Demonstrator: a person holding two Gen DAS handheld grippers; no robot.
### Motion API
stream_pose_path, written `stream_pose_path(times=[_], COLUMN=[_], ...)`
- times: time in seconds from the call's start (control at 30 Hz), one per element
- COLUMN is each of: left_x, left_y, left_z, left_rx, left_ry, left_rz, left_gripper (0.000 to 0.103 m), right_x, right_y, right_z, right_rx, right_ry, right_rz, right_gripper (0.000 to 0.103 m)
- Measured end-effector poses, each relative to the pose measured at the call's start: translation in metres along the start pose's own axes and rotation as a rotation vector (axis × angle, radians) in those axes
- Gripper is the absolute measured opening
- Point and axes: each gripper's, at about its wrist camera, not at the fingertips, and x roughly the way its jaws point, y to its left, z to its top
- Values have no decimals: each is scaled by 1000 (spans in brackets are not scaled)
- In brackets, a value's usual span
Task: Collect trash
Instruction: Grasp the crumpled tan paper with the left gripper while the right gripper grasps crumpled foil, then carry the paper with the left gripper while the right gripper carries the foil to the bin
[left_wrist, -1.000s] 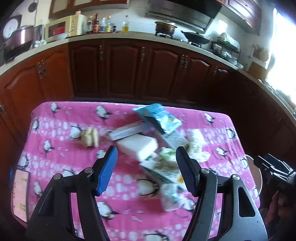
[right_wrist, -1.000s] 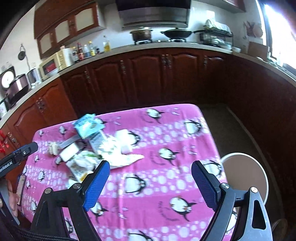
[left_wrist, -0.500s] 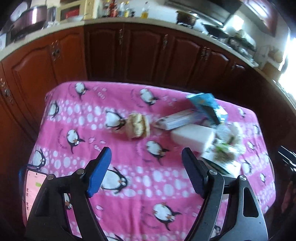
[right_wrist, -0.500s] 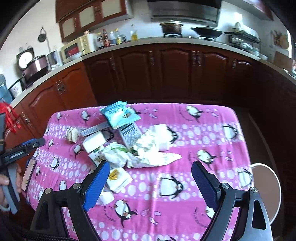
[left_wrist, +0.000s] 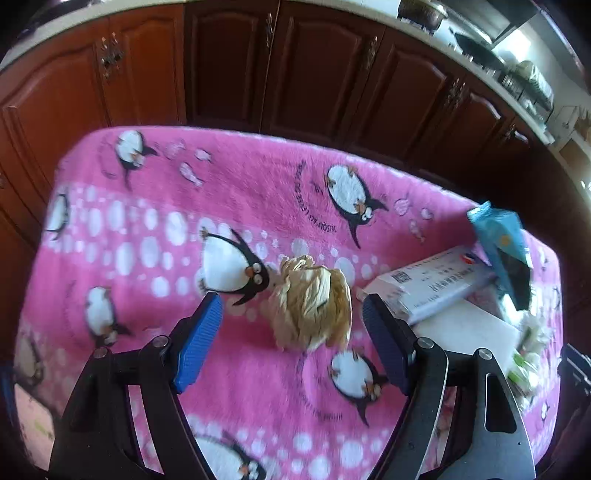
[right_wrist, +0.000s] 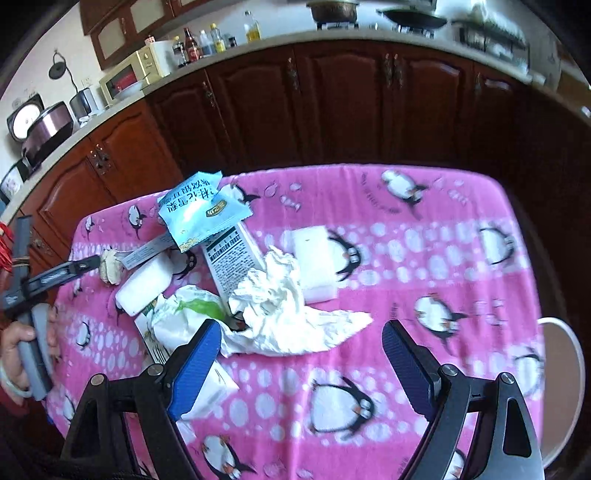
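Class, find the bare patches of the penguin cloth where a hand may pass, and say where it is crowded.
Free: the cloth right of the white block, to the table's right edge; and the strip left of the tan paper wad. Crowded: around the blue packet, printed carton and crumpled tissue.

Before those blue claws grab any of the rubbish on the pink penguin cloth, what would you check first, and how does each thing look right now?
1. Left gripper open: ok, jaws wide, having just been opening.
2. Crumpled tan paper ball lined up between its fingers: ok, not yet touched.
3. White printed box clear of the left gripper's right finger: not ok, it lies very close.
4. Right gripper open and empty: ok.
5. Crumpled white tissue ahead of the right gripper: ok.
6. Bin for the trash in view: cannot tell.
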Motion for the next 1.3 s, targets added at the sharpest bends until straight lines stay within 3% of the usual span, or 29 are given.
stream_pose_path(times=[0.1,0.13,0.2,0.27,0.37,0.57,0.83,1.0,1.3], left_x=[14,16,22,25,17,-26,-112,-147,-174], left_y=[-4,-5,-6,-7,-8,-2,-31,-74,-158], left_z=[3,3,4,5,4,-1,-23,-40,-66], left_rx=[14,12,6,11,21,-9,104,207,359], left_ry=[19,19,51,65,52,-2,-100,-157,-237], left_rz=[18,14,-4,-16,-26,-97,-184,-167,-174], left_gripper=[74,69,28,25,22,22,22,22,22], right_x=[22,30,48,59,55,1,-67,-90,-117], right_y=[2,2,-1,-9,-21,-23,-22,-18,-18], right_z=[4,4,3,1,-5,-11,-22,-31,-47], right_rx=[17,29,59,121,196,135,70,49,29], right_ry=[51,66,107,136,112,-17,-125,-153,-186], right_rz=[53,64,85,136,205,197,172,141,91], right_gripper=[88,82,60,30,21,15,15,15,15])
